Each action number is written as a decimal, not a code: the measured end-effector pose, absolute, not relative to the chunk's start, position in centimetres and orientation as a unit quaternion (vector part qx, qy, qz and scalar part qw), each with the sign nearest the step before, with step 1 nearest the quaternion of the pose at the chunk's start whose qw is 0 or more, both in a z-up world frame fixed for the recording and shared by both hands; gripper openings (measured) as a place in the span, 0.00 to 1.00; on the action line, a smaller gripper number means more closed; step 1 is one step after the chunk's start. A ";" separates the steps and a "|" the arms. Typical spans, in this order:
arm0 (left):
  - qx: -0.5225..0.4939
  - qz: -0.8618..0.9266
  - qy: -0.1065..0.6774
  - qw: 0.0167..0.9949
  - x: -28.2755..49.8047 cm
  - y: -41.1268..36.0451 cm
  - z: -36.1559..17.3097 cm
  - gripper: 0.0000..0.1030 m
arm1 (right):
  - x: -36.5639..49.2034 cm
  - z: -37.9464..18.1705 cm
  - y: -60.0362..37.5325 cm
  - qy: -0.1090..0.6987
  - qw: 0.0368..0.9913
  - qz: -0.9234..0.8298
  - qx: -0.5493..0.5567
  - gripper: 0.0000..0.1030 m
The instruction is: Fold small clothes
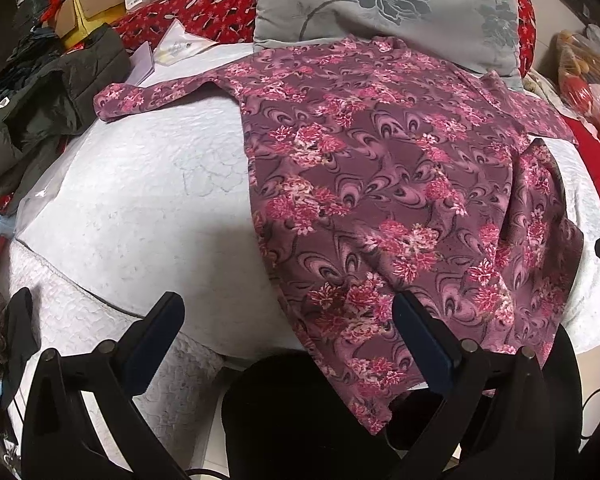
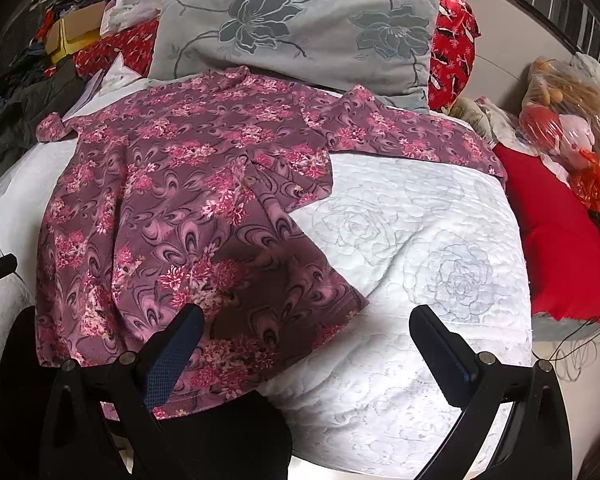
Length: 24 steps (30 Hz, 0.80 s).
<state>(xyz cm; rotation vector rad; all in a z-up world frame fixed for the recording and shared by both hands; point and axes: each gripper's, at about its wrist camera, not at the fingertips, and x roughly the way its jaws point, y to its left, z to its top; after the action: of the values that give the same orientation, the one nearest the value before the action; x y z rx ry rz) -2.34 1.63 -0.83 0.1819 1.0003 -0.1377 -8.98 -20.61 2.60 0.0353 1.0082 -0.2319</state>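
Note:
A purple long-sleeved top with pink flowers (image 1: 380,184) (image 2: 180,208) lies spread on the white quilted bed (image 1: 140,200) (image 2: 420,260), neck toward the pillow. Its sleeves stretch out to both sides, and its hem hangs over the near bed edge. The right side of the body is creased with a flap turned over. My left gripper (image 1: 288,308) stands open above the near bed edge, its right finger (image 1: 424,336) over the hem. My right gripper (image 2: 306,322) is open too, with its left finger (image 2: 176,352) over the top's lower right corner. Neither holds anything.
A grey flowered pillow (image 1: 380,4) (image 2: 296,28) and red patterned bedding (image 1: 204,12) lie at the head. A dark green jacket (image 1: 56,108), papers and a cardboard box (image 1: 88,12) crowd the left. A red cushion (image 2: 556,232) and bagged toys (image 2: 568,120) sit on the right. A person's dark-clad legs (image 1: 300,420) are below.

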 end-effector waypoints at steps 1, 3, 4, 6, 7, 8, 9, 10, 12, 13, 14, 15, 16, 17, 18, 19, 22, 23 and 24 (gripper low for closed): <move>0.087 -0.067 0.478 0.871 -2.4 1.6 -0.8 1.00 | -9.0 2.6 -20.6 0.482 0.869 -0.111 0.016 1.00; 0.087 -0.068 0.478 0.871 -2.4 1.6 -0.8 1.00 | -9.1 2.6 -20.6 0.481 0.869 -0.111 0.016 1.00; 0.087 -0.069 0.478 0.871 -2.4 1.6 -0.8 1.00 | -9.1 2.6 -20.6 0.481 0.869 -0.111 0.016 1.00; 0.084 -0.070 0.479 0.871 -2.4 1.7 -0.8 1.00 | -9.1 2.6 -20.6 0.481 0.869 -0.111 0.017 1.00; 0.083 -0.071 0.480 0.871 -2.4 1.7 -0.8 1.00 | -9.1 2.7 -20.6 0.481 0.870 -0.110 0.017 1.00; 0.083 -0.071 0.481 0.870 -2.3 1.7 -0.9 1.00 | -9.2 2.7 -20.6 0.481 0.870 -0.110 0.017 1.00; 0.082 -0.071 0.481 0.870 -2.4 1.7 -0.9 1.00 | -9.1 2.7 -20.6 0.481 0.869 -0.110 0.017 1.00; 0.082 -0.072 0.482 0.870 -2.4 1.6 -0.9 1.00 | -9.1 2.7 -20.6 0.481 0.869 -0.110 0.017 1.00; 0.081 -0.073 0.481 0.870 -2.4 1.6 -0.9 1.00 | -9.1 2.7 -20.6 0.481 0.870 -0.109 0.017 1.00; 0.082 -0.073 0.481 0.870 -2.4 1.5 -0.9 1.00 | -9.2 2.7 -20.5 0.481 0.870 -0.108 0.016 1.00; 0.083 -0.073 0.481 0.870 -2.5 1.5 -0.9 1.00 | -9.2 2.7 -20.5 0.481 0.870 -0.108 0.016 1.00; 0.083 -0.074 0.480 0.870 -2.5 1.4 -0.9 1.00 | -9.3 2.7 -20.5 0.480 0.870 -0.107 0.017 1.00; 0.083 -0.074 0.480 0.870 -2.5 1.4 -0.9 1.00 | -9.3 2.8 -20.4 0.480 0.871 -0.107 0.017 1.00; 0.082 -0.075 0.480 0.870 -2.5 1.4 -0.9 1.00 | -9.3 2.8 -20.4 0.479 0.871 -0.106 0.018 1.00; 0.082 -0.076 0.481 0.870 -2.5 1.4 -0.9 1.00 | -9.3 2.8 -20.3 0.479 0.871 -0.106 0.018 1.00; 0.082 -0.076 0.481 0.870 -2.5 1.3 -0.9 1.00 | -9.3 2.8 -20.4 0.479 0.872 -0.105 0.018 1.00; 0.082 -0.077 0.482 0.869 -2.5 1.3 -0.9 1.00 | -9.4 2.9 -20.4 0.478 0.872 -0.102 0.018 1.00; 0.081 -0.077 0.482 0.869 -2.5 1.2 -0.9 1.00 | -9.4 2.9 -20.4 0.478 0.873 -0.100 0.018 1.00; 0.081 -0.077 0.483 0.869 -2.5 1.2 -1.0 1.00 | -9.4 2.9 -20.4 0.478 0.873 -0.099 0.018 1.00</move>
<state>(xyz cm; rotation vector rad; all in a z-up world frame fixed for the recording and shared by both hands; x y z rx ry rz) -2.46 1.22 -0.97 0.1688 1.0100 -0.1619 -9.36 -20.42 2.87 0.0384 0.9982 -0.2077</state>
